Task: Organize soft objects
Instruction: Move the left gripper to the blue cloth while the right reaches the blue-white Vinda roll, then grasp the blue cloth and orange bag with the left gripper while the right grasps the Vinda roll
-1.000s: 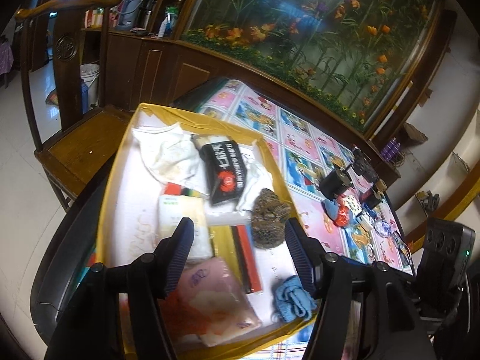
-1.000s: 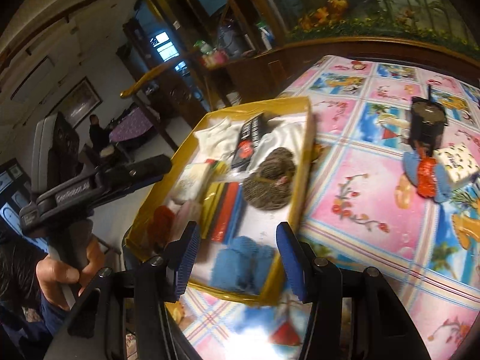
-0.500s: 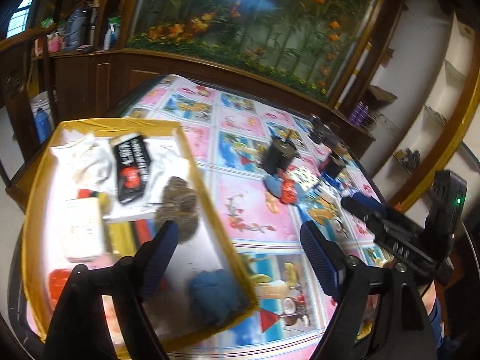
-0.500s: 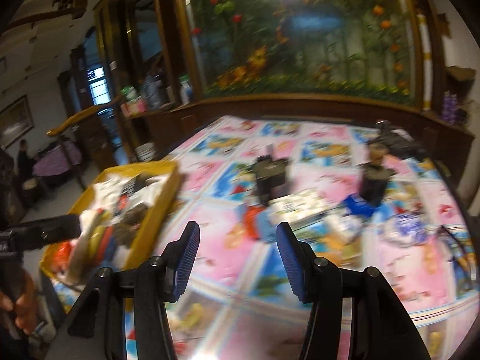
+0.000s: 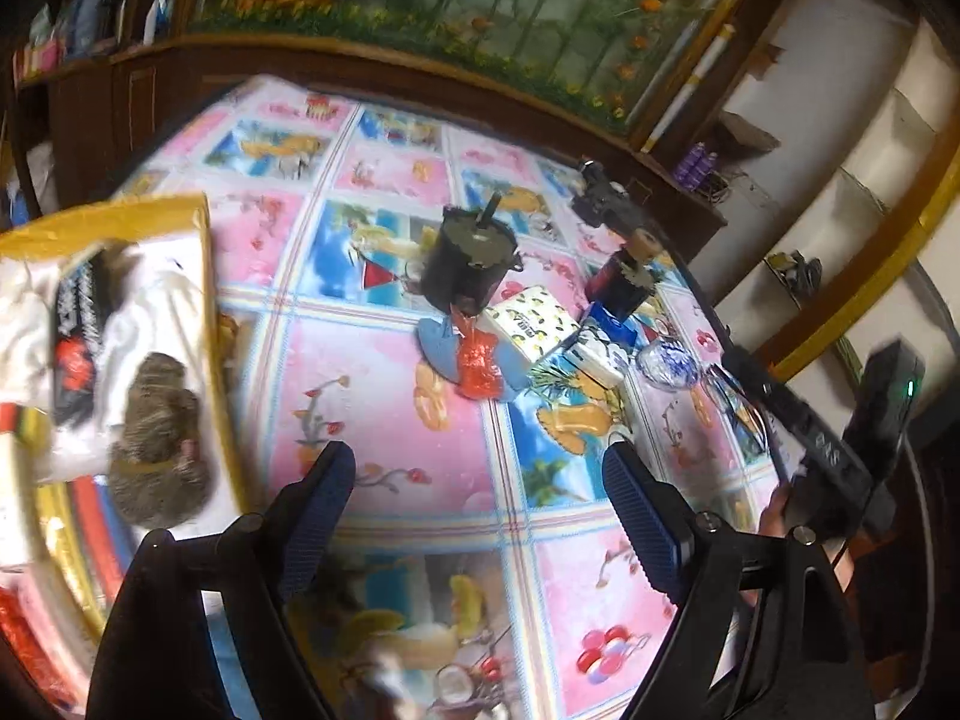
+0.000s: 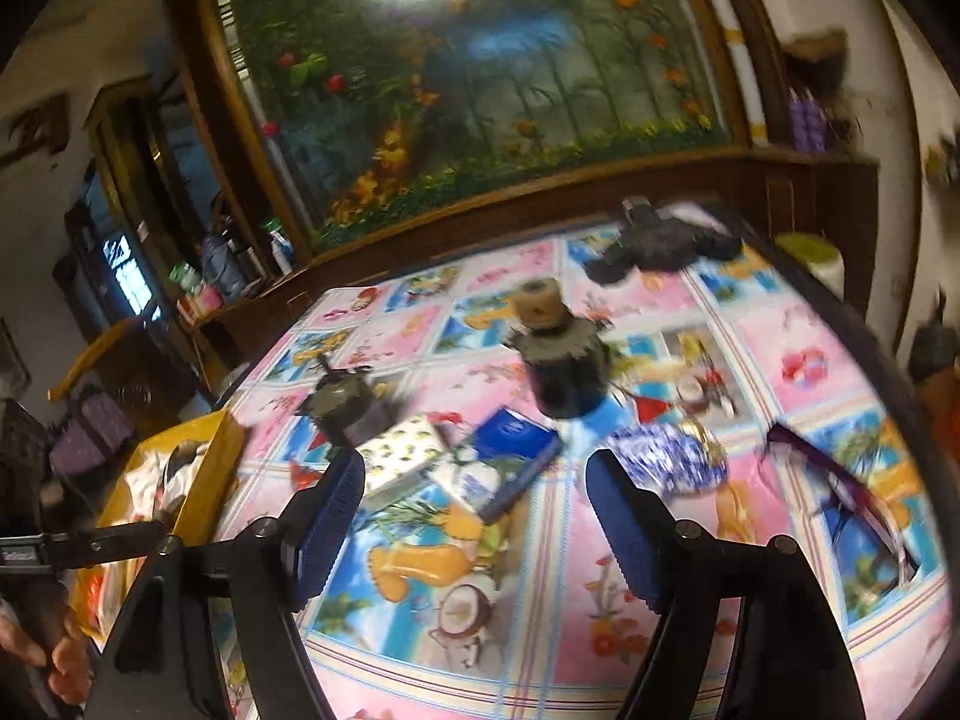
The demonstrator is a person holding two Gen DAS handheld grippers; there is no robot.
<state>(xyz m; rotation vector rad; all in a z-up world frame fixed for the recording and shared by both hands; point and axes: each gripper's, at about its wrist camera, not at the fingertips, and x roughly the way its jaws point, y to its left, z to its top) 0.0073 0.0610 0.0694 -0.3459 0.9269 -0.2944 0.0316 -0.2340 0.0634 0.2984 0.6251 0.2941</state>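
The yellow tray of soft things sits at the table's left edge, a grey-brown knitted bundle lying inside against its right wall. Both grippers tilt downward over the patterned tablecloth. The left gripper is spread wide and empty. The right gripper has just been opening; nothing is between its jaws. Ahead lie two dark pots, one lemon-print tissue pack and one blue packet.
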